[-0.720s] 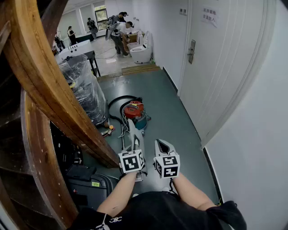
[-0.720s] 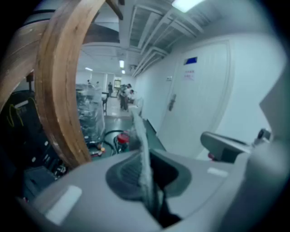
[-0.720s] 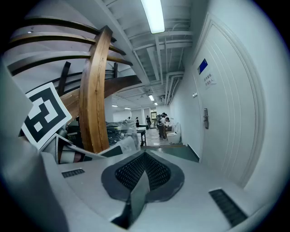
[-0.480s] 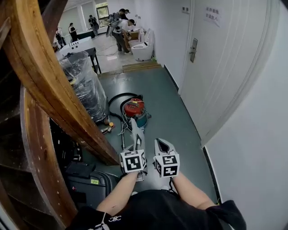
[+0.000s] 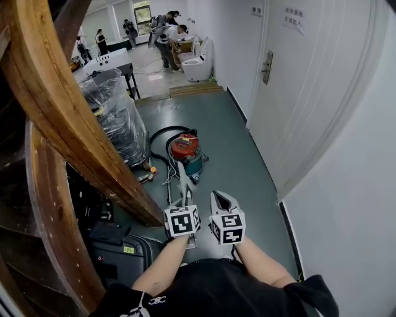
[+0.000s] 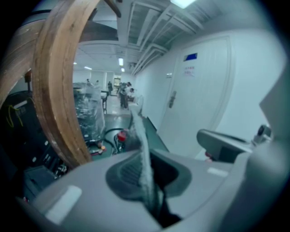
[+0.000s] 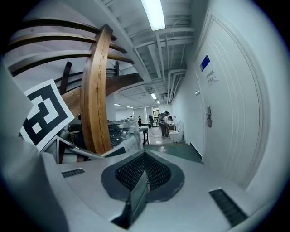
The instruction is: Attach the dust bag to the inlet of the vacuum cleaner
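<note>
Where left gripper [image 6: 149, 176] pinches, dust bag [image 6: 138, 131] protruding

Saw dust bag [image 6: 142, 154] only as blur in left gripper view. Couldn't find inlet on vacuum cleaner [image 5: 185, 151], head view: too small. Couldn't read door sign [image 5: 296, 18]. Found wooden beam [image 5: 55, 111] cropped top & left, w/ wrapped stack [image 5: 117, 117] partly hidden behind.

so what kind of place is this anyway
Probably a corridor in a workshop or test site: a white door along a green floor, plastic-wrapped gear beside a curved wooden structure, and a toilet out in the open at the far end.
</note>
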`<state>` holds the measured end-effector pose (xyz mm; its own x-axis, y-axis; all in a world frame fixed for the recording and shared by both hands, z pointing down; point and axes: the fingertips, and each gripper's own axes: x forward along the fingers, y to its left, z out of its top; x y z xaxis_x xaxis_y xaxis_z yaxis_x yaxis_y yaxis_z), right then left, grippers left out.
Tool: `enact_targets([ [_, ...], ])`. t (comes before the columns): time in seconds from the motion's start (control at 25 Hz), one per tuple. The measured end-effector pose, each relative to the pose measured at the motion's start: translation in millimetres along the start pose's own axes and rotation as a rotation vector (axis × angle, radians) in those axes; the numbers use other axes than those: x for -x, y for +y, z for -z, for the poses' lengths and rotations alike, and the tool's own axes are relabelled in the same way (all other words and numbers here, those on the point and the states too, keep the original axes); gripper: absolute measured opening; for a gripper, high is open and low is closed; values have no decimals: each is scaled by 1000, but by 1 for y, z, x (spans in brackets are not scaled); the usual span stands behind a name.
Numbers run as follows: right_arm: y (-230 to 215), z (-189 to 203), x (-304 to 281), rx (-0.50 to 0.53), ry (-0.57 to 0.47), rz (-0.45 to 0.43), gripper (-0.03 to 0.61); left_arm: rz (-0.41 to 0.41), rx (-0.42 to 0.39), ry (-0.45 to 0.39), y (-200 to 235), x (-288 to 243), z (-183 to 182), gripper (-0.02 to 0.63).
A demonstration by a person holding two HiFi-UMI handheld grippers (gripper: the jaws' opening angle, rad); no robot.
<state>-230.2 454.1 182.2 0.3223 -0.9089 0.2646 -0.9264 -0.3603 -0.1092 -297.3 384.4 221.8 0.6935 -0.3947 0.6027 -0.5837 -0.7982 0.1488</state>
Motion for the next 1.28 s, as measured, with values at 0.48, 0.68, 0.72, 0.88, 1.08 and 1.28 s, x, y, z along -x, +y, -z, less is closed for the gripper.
enact_targets([
  [0.48,-43,6,4,4,27,-52,-2,-17,-5,0,-45,-22,-6,26],
  [0.68,-75,11,9,23,29,-67,-2,-36,16,5,-68,-40,-3,26],
  [0.72,-82,12,10,26,31,-67,-2,-40,23,2,-73,-43,-3,26],
  [0.88,-110,24,14,15,61,-55,-2,-50,36,5,-89,-52,3,26],
  [1.08,-119,29,8,18,82,-69,-2,-49,53,39,-96,-65,9,26],
  [1.28,-126,30,-5,33,80,-77,-2,-38,51,42,-98,-85,1,26],
])
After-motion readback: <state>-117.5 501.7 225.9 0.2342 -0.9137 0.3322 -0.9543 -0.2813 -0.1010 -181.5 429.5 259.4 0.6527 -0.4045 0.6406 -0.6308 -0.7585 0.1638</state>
